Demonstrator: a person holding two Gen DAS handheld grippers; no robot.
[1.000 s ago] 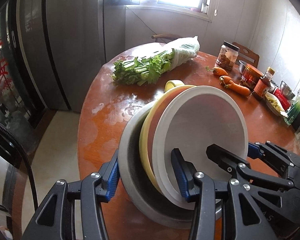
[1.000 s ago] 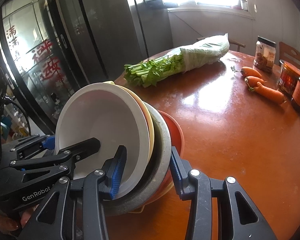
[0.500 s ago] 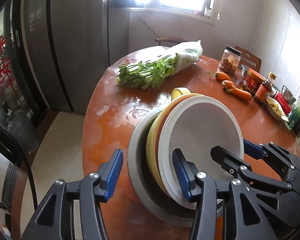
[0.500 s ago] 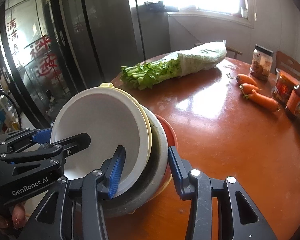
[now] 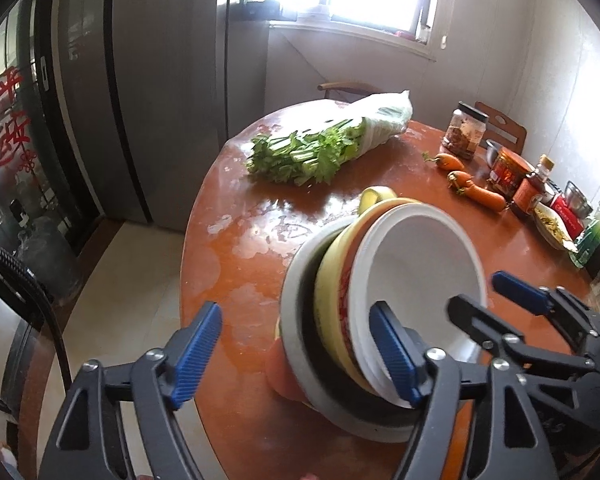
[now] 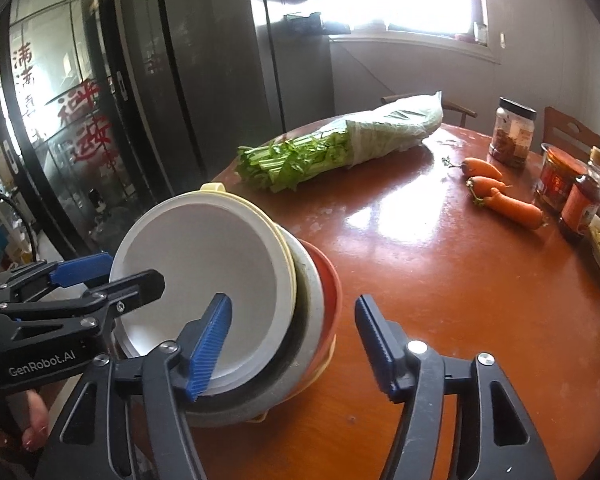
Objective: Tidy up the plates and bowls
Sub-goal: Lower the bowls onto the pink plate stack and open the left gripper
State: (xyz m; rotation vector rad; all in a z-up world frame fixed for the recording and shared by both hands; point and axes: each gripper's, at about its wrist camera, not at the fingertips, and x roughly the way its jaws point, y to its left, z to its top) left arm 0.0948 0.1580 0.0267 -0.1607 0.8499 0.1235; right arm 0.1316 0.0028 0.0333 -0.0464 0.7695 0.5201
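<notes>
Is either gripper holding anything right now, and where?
Nothing clamped: left gripper and right gripper are open, each with one finger inside the tilted bowl stack.

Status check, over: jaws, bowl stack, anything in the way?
Jaws open on both: left gripper, right gripper, one finger each inside white bowl. bowl stack tilted at table edge. celery, carrots well beyond.

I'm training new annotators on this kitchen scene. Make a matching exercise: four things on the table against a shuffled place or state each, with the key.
1. white bowl
2. celery
3. carrots
4. black-lidded jar

A. lie loose beside the red-labelled jars
B. half inside a plastic bag
C. stands upright near the table far edge
D. innermost of the tilted stack

Pairs: 1-D, 2-B, 3-A, 4-C.
</notes>
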